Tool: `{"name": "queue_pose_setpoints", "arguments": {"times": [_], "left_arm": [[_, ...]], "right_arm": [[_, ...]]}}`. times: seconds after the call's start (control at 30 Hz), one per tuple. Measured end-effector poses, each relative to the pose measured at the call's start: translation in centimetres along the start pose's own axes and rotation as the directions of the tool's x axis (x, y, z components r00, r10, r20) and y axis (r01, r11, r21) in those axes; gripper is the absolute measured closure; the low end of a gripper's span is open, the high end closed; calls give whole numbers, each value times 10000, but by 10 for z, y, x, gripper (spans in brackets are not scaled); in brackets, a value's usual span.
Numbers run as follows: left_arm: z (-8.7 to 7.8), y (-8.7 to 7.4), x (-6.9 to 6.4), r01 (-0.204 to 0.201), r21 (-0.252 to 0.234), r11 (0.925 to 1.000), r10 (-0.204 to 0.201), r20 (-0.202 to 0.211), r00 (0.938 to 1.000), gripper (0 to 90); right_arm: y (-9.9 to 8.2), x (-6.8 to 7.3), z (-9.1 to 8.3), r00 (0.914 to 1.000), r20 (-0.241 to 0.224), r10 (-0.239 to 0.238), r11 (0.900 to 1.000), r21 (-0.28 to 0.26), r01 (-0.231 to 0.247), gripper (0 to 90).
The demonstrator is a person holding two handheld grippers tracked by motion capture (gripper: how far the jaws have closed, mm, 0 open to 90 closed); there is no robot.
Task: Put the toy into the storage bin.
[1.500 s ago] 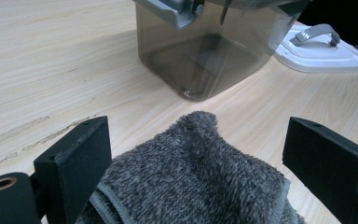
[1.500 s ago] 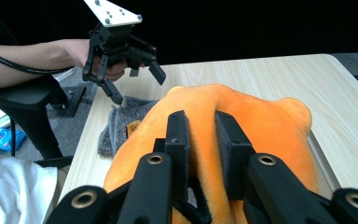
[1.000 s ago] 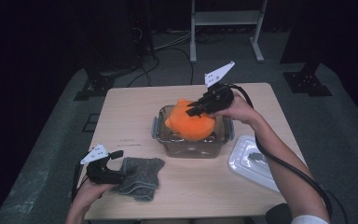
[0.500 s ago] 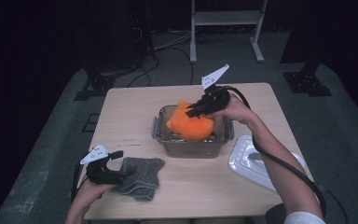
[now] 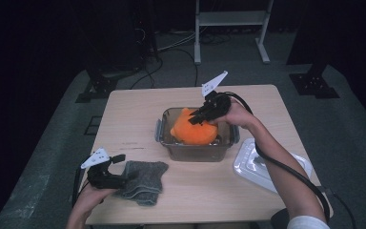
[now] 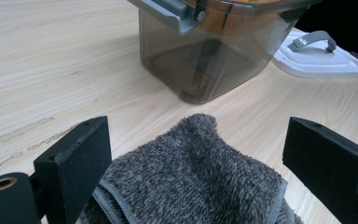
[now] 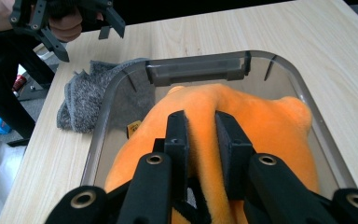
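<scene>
Orange plush cloth (image 5: 194,132), pinched in a fold by the right gripper's (image 5: 201,118) clenched fingers (image 7: 179,140), hangs partly inside the clear plastic tub (image 5: 224,151) directly beneath, while the left gripper (image 5: 118,168), fingers released, straddles the grey towel (image 5: 144,183) on the wooden worktop (image 5: 133,119).

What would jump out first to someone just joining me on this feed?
The bright orange plush cloth, pinched in the shut right gripper and bulging out of the clear container at the table's middle. Next, the grey towel lying crumpled near the front left edge, with the left gripper open around it. The white lid lies off to the container's right.
</scene>
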State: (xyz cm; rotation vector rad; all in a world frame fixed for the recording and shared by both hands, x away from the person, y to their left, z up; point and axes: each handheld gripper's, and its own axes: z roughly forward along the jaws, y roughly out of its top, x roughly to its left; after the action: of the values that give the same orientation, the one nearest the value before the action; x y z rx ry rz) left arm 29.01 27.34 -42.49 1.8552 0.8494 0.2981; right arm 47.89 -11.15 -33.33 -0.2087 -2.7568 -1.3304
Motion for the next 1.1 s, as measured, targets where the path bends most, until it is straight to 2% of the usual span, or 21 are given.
{"name": "queue_pose_setpoints", "arguments": {"times": [0.6,1.1], "left_arm": [[-1,0,0,-16,25,10000,16,9,10000,71],[-1,1,0,-52,2,10000,52,12,10000,71]], "right_arm": [[-3,0,22,9999,-120,84,9978,665,-76,738],[-2,2,23,10000,-7,99,9969,778,-98,687]]}}
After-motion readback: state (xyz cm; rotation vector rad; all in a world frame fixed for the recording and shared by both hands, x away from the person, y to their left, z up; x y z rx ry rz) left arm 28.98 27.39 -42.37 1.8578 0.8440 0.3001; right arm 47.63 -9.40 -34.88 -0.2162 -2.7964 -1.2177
